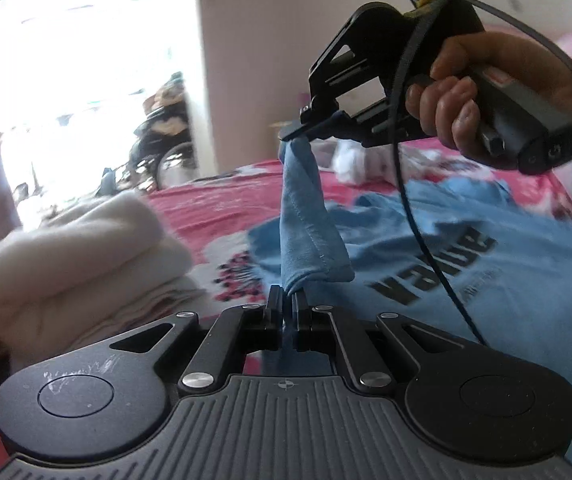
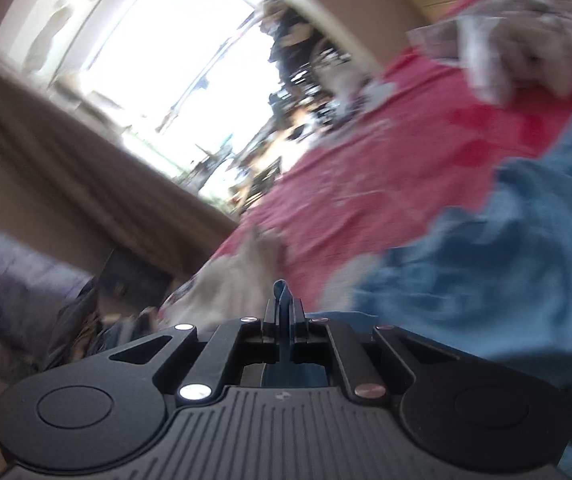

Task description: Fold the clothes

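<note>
Both grippers, left (image 1: 288,296) and right (image 1: 300,130), pinch the blue shirt's (image 1: 486,264) sleeve (image 1: 306,216), stretched between them above the red bedspread (image 1: 205,208).

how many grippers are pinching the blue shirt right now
2. The left gripper clamps the lower end of a raised strip of the blue shirt; the right gripper, held in a hand, clamps its upper end.

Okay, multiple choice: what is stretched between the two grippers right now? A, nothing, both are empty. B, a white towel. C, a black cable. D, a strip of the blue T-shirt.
D: the left gripper and the right gripper are both shut on the blue T-shirt, and a twisted band of its fabric runs between them above the red bedsheet.
</note>
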